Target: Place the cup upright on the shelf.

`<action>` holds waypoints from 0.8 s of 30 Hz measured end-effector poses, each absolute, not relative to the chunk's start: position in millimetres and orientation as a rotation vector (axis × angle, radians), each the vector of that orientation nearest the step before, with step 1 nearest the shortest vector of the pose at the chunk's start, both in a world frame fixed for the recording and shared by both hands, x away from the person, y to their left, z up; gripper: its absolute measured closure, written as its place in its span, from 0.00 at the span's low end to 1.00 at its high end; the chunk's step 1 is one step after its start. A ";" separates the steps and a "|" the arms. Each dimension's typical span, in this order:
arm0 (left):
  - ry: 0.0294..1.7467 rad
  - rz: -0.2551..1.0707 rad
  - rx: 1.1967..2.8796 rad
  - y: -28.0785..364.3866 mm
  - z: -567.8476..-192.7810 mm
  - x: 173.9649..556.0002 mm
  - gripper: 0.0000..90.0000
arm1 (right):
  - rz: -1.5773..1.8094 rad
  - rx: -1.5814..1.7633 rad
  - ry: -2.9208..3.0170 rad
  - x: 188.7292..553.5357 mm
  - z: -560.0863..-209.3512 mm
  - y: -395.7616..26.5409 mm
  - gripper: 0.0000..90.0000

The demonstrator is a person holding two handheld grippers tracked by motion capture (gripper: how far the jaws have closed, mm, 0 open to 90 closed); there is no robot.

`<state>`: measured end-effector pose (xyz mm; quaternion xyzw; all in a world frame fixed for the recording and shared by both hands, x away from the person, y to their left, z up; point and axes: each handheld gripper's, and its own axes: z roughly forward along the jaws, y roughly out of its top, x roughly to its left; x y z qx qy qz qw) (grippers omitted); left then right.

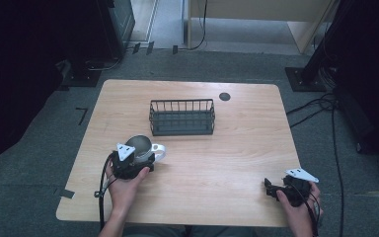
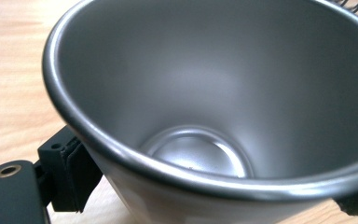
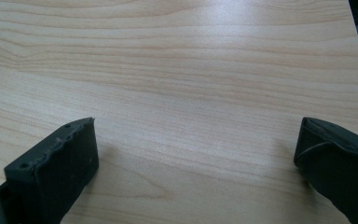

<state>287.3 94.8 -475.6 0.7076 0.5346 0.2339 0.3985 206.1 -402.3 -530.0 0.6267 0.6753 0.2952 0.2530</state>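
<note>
A metal mug (image 1: 139,144) with a grey inside and a white handle stands on the wooden table (image 1: 227,168), left of centre and just in front of a black wire basket (image 1: 181,132). My left gripper (image 1: 139,159) comes at it from the near side. In the left gripper view the mug (image 2: 205,84) is tilted toward the camera, and my left gripper (image 2: 214,193) has a jaw pressed against each side of its wall. My right gripper (image 1: 271,187) rests low over the table's front right corner, pointing left. In the right gripper view my right gripper (image 3: 196,154) is open with bare wood between its jaws.
The basket holds nothing and sits at the middle back of the table; its wires (image 2: 354,4) peek past the mug's rim. A dark round grommet (image 1: 224,96) marks the far edge. Cables (image 1: 321,106) lie on the grey floor at right.
</note>
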 end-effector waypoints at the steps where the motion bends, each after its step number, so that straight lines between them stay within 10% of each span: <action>1: 1.346 0.592 1.792 92.9 -473.6 288.5 0.09 | 0.803 1.704 1.836 206.1 -530.0 -402.3 0.00; 24: 1.273 0.512 1.750 61.5 -432.8 321.8 0.09 | 0.804 1.707 1.834 206.2 -530.0 -402.1 0.00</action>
